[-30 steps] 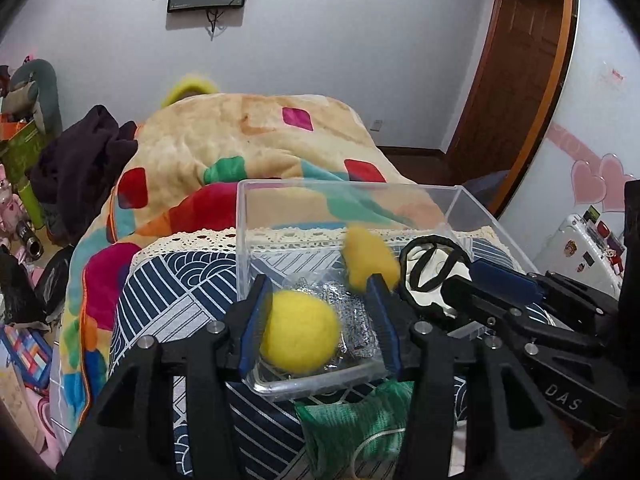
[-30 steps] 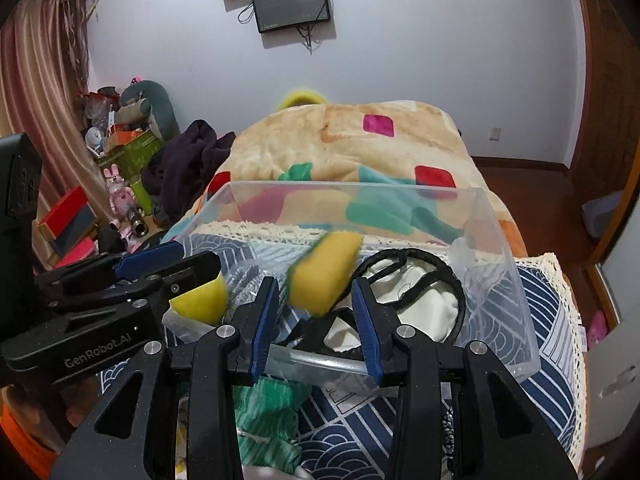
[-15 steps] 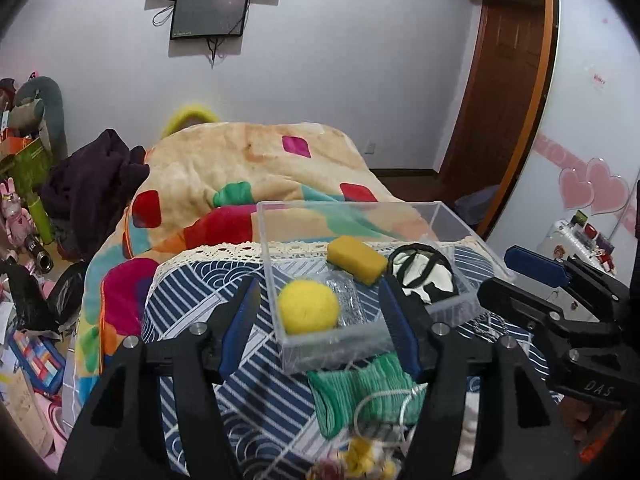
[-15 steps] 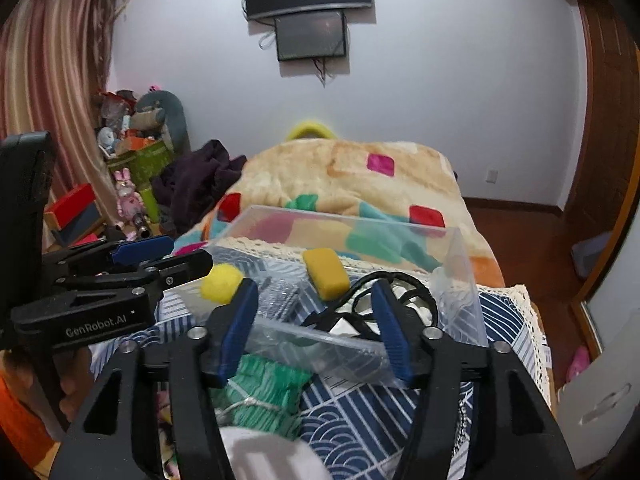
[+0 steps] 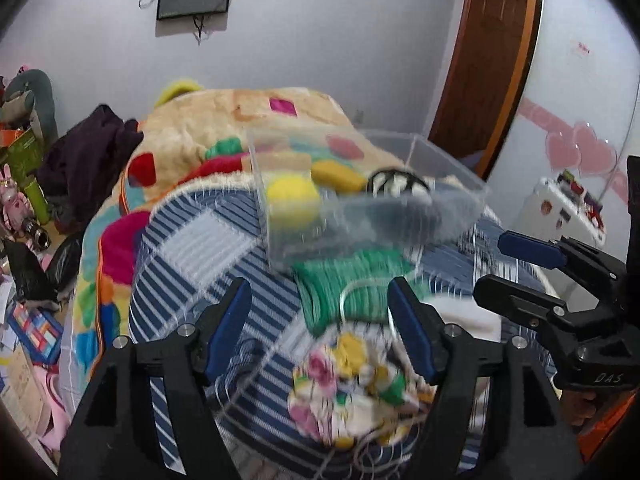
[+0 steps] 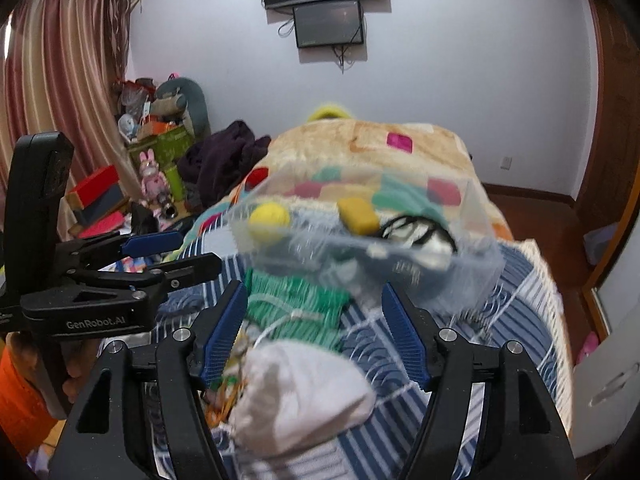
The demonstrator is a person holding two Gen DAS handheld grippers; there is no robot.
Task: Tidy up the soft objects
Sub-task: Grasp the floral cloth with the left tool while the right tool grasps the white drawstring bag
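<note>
Yellow ball (image 5: 292, 200) and sponge (image 6: 358, 215) now lie in clear box (image 5: 460, 216).
Left tongs (image 5: 320, 320) and right tongs (image 6: 314, 330), just opening, stand empty, drawn back; green cloth (image 6: 296, 308) awaits.

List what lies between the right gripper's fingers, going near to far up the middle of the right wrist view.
white pouch → green knitted piece → clear plastic box → patchwork blanket → wall screen

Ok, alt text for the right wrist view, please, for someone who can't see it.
The open right gripper hangs empty above a white pouch and green knit cloth on a striped bedspread. Beyond, a clear bin holds a yellow ball and yellow sponge. The left gripper is alongside.
</note>
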